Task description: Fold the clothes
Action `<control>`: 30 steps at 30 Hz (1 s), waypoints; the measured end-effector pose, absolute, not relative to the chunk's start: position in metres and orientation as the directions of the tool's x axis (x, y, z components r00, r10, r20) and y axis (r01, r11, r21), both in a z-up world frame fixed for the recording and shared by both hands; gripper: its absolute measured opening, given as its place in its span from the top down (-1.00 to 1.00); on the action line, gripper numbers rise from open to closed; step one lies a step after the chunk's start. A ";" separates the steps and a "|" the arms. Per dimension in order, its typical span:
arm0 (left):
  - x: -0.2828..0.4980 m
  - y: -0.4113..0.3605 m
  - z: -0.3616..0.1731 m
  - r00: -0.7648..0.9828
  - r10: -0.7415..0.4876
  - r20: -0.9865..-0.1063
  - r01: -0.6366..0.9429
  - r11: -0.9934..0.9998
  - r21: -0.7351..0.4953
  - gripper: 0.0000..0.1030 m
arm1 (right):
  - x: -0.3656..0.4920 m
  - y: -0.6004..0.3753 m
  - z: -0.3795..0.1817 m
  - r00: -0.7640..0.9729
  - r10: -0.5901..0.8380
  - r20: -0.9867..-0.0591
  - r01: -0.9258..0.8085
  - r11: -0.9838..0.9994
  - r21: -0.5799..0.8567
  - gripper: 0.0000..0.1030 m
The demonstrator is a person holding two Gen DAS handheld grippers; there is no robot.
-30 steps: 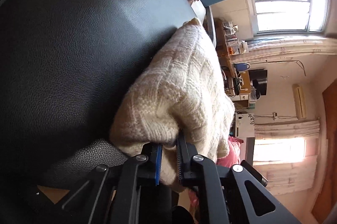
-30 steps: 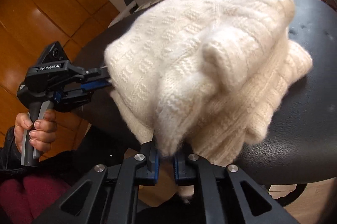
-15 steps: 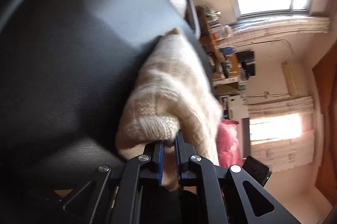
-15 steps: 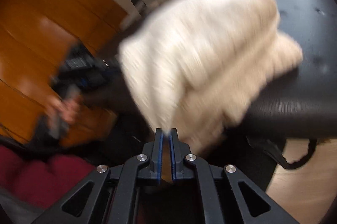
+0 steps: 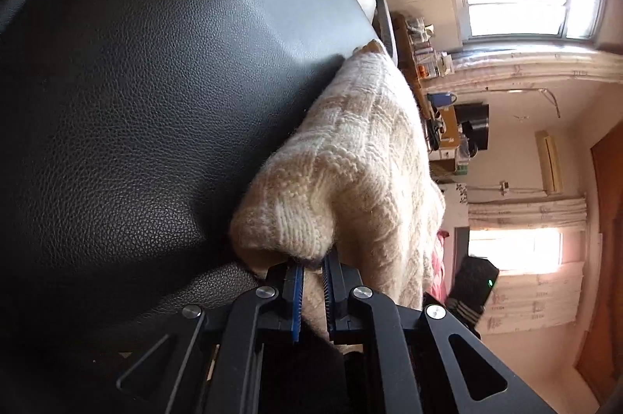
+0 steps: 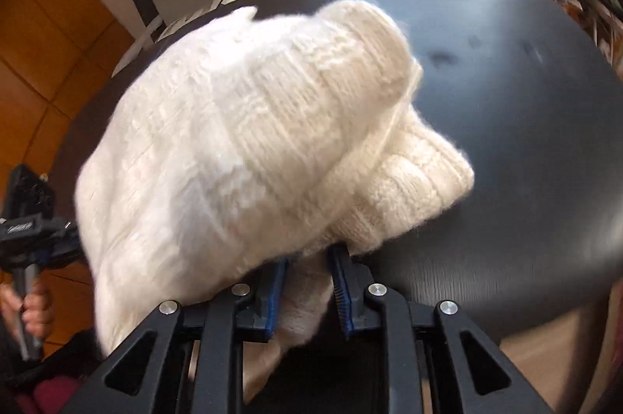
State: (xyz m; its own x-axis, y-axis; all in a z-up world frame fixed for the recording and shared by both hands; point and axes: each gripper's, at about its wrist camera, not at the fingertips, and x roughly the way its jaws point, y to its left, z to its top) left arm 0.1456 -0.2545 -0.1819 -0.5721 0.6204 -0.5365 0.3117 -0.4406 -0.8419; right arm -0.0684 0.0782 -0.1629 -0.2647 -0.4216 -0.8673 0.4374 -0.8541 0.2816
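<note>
- No lettering can be read in either view.
- The left gripper (image 6: 23,231), at the left edge of the right wrist view, bears a small pale marking on its black body, too blurred to read.

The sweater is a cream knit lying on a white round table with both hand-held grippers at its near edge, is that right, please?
Not quite: the table is black, not white, as the right wrist view shows. The cream knit sweater does lie on it, with both hand-held grippers at its near edge.
</note>
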 end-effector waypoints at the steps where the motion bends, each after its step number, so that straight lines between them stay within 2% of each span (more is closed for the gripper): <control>1: 0.147 -0.256 -0.182 -0.586 0.613 -0.531 0.314 -0.432 -0.845 0.82 | -0.084 0.071 -0.164 -0.266 -0.425 -0.865 0.446 -0.850 0.281 0.54; 7: 0.140 -0.270 -0.173 -0.649 0.550 -0.526 0.318 -0.431 -0.844 0.82 | -0.156 0.072 -0.167 -0.188 -0.520 -0.833 0.392 -0.818 0.422 0.54; 9: 0.139 -0.266 -0.168 -0.641 0.547 -0.538 0.295 -0.472 -0.831 0.82 | -0.158 0.090 -0.150 -0.199 -0.603 -0.773 0.397 -0.770 0.499 0.51; 11: 0.139 -0.261 -0.164 -0.632 0.547 -0.549 0.265 -0.513 -0.816 0.82 | -0.154 0.105 -0.131 -0.166 -0.722 -0.672 0.423 -0.668 0.613 0.47; 13: 0.141 -0.262 -0.167 -0.624 0.553 -0.552 0.260 -0.520 -0.814 0.82 | -0.150 0.108 -0.120 -0.134 -0.773 -0.620 0.447 -0.605 0.659 0.42; 17: 0.144 -0.266 -0.173 -0.616 0.559 -0.556 0.261 -0.521 -0.813 0.82 | -0.146 0.090 -0.126 -0.093 -0.760 -0.644 0.435 -0.613 0.660 0.40; 24: 0.145 -0.264 -0.169 -0.609 0.564 -0.558 0.244 -0.536 -0.808 0.82 | -0.148 0.040 -0.154 -0.058 -0.772 -0.633 0.338 -0.612 0.715 0.36; 25: 0.145 -0.263 -0.168 -0.606 0.565 -0.560 0.241 -0.540 -0.806 0.82 | -0.149 0.035 -0.155 -0.065 -0.772 -0.633 0.340 -0.613 0.713 0.40; 26: 0.144 -0.264 -0.167 -0.606 0.562 -0.563 0.235 -0.550 -0.802 0.82 | -0.149 0.030 -0.152 -0.084 -0.755 -0.650 0.364 -0.631 0.685 0.59; 27: 0.144 -0.265 -0.166 -0.606 0.559 -0.567 0.229 -0.560 -0.796 0.82 | -0.146 0.023 -0.147 -0.108 -0.724 -0.681 0.405 -0.658 0.635 0.70; 30: 0.146 -0.264 -0.156 -0.614 0.546 -0.570 0.190 -0.599 -0.778 0.82 | -0.134 0.010 -0.113 -0.176 -0.665 -0.726 0.528 -0.686 0.500 0.80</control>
State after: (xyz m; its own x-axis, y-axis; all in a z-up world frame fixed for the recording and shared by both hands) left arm 0.1456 -0.2644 -0.1563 -0.6143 0.5456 -0.5701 0.1896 -0.5992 -0.7778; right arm -0.1339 0.0100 -0.1130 -0.1761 -0.6646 -0.7262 0.5280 -0.6864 0.5001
